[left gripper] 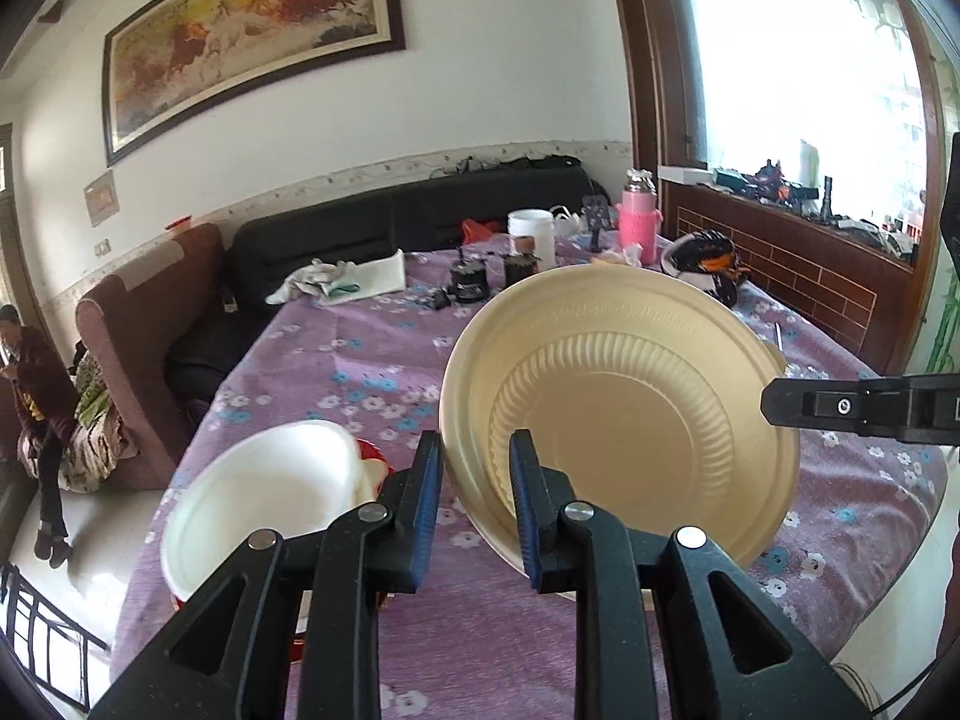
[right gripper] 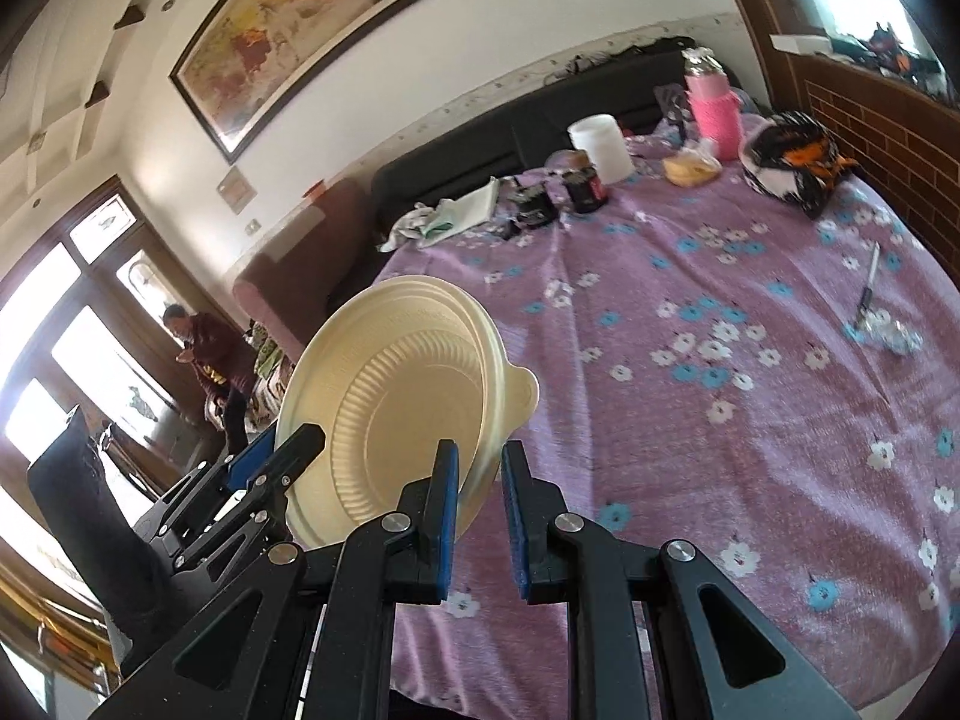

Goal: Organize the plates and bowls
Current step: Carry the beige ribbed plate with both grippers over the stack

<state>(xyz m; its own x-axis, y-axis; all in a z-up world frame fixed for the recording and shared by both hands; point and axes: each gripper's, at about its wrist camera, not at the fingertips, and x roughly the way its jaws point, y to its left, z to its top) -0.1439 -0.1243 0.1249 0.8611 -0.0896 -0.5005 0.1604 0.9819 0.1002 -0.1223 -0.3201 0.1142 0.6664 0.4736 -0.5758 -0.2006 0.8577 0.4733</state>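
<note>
A cream ribbed plastic plate (left gripper: 624, 408) hangs tilted above the purple flowered tablecloth (left gripper: 360, 372). My left gripper (left gripper: 477, 471) is shut on its near left rim, the blue pads on either side of the edge. My right gripper (left gripper: 774, 405) reaches in from the right and meets the plate's far right rim. In the right wrist view the plate (right gripper: 396, 396) stands nearly on edge, with my right gripper (right gripper: 480, 480) shut on its lower rim and the left gripper (right gripper: 270, 456) clamped on its left rim. A white bowl (left gripper: 270, 492) sits at the table's near left over a red dish (left gripper: 373, 451).
At the far end of the table stand a pink bottle (right gripper: 714, 108), a white tub (right gripper: 600, 147), dark jars (right gripper: 585, 180), a cloth (right gripper: 450, 216) and a black-orange bag (right gripper: 792, 159). A pen (right gripper: 870, 282) lies at the right. A person (right gripper: 210, 354) sits beyond the sofa.
</note>
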